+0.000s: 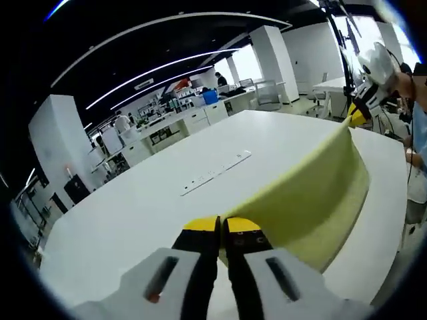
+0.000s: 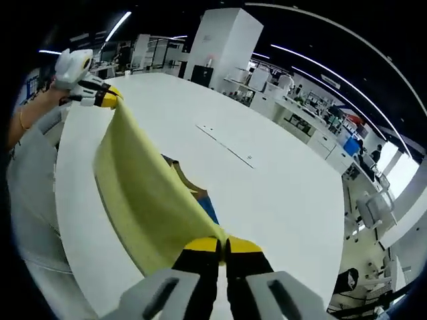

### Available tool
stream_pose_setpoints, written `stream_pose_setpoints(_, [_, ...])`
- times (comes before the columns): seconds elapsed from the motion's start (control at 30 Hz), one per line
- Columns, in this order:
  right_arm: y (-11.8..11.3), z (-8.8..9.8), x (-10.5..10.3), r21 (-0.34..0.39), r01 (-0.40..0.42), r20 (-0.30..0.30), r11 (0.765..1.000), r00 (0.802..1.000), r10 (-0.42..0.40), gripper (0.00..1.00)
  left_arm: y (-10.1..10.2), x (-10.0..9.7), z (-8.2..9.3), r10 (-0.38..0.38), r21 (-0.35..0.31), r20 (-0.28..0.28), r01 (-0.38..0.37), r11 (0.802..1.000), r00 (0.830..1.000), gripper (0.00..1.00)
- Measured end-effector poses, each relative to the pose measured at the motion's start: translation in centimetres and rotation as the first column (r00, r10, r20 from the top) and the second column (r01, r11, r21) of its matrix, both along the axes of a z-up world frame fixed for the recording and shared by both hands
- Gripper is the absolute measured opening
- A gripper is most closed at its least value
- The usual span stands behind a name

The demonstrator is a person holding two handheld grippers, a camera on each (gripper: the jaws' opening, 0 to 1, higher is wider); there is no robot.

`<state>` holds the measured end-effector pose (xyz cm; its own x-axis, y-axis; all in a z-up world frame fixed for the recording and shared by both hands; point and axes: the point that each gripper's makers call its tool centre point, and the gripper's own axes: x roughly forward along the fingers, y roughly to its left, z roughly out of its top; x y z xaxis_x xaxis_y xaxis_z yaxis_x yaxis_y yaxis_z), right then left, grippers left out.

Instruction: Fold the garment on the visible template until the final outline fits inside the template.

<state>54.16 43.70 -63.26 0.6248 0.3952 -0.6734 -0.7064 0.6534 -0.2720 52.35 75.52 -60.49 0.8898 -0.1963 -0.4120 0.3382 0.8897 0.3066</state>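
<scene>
Spanning white table, yellow garment (lab benches behind).

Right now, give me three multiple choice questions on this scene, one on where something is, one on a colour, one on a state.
1. Where is the garment?
A. Lifted above the table, stretched between the two grippers
B. Lying flat on the floor
C. Draped over a chair

2. What colour is the garment?
A. Red
B. Pale yellow
C. Black

3. How do the right gripper's jaws stand?
A. Wide open, holding nothing
B. Shut on the garment's edge
C. Resting shut on the bare table

Answers:
1. A, since the cloth runs taut from the right gripper to the left gripper, above the tabletop.
2. B, as both views show pale yellow fabric.
3. B, since the yellow tips meet with the cloth pinched between them.
</scene>
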Motion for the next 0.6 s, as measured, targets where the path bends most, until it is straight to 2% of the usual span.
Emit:
stream_pose_setpoints(0.13, [0.2, -0.7, 1.4, 0.021, 0.029, -0.011, 0.999, 1.000, -0.029, 0.00, 0.2, 1.2, -1.1, 0.013, 0.025, -0.008, -0.013, 1.000, 1.000, 0.00])
stream_pose_setpoints(0.23, [0.3, -1.8, 2.1, 0.007, 0.045, -0.020, 0.999, 0.999, -0.045, 0.00, 0.3, 1.7, -1.9, 0.025, 0.010, -0.021, -0.025, 1.000, 0.999, 0.00])
stream_pose_setpoints(0.43, [0.7, -4.4, 3.1, 0.011, 0.065, -0.068, 0.998, 0.996, -0.064, 0.00, 0.8, 2.9, -4.9, 0.037, 0.026, -0.069, -0.036, 0.999, 0.997, 0.00])
stream_pose_setpoints(0.6, [0.9, -7.0, 3.9, -0.049, 0.053, -0.088, 0.997, 0.994, -0.057, 0.00, 1.1, 3.8, -8.2, 0.054, -0.034, -0.129, -0.059, 0.998, 0.990, 0.00])
